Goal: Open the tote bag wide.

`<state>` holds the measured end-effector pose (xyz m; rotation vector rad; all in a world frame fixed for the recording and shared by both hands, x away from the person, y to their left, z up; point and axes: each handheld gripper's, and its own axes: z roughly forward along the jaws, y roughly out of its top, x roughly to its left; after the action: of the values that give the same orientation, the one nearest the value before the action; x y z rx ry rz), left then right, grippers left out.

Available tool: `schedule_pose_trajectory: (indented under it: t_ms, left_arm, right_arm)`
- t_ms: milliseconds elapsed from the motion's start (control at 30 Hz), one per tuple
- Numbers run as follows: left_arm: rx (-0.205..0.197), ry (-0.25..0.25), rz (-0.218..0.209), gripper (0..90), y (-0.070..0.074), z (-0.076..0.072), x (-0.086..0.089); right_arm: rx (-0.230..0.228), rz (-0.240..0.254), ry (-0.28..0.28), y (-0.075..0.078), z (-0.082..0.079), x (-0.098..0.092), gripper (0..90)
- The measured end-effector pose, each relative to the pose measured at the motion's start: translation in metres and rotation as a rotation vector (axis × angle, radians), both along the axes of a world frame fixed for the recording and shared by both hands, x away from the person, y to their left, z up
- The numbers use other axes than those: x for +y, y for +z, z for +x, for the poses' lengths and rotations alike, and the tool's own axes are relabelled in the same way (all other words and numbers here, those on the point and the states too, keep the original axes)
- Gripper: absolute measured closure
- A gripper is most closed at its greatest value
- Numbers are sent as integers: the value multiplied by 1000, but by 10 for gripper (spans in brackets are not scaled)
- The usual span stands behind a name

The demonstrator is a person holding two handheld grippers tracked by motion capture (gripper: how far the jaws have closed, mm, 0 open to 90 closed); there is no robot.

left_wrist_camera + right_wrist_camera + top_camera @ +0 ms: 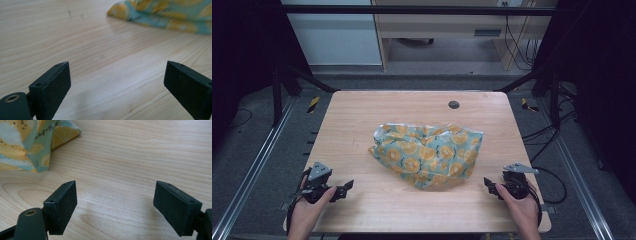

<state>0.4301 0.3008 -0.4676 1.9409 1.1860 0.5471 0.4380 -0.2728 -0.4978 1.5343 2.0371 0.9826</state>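
Cloth [428, 155] with orange-slice print, its printed lettering too small to read.

Left hand-held gripper [346, 188] jaws wide apart, right hand-held gripper [488, 186] likewise

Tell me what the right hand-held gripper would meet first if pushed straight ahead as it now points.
Probably bare table. The right hand-held gripper is open, and the crumpled lemon-print cloth lies off to the left of its line, so it may miss it, though depth is unclear.

Black claws [346, 188], grey three-cornered plates [319, 171]
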Motion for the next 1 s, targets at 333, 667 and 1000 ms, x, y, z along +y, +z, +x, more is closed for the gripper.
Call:
schedule_pose_trajectory:
  t_ms: [333, 667, 1000]
  left_arm:
    - [-83, -115, -33, 98, 71, 38, -35]
    - [-54, -188, -10, 273, 108, 104, -75]
    - [32, -220, 72, 392, 99, 134, -100]
  right_arm:
    - [-25, 13, -20, 3, 1, 4, 153]
    - [-32, 24, -8, 5, 0, 3, 162]
    - [-40, 27, 20, 5, 2, 3, 164]
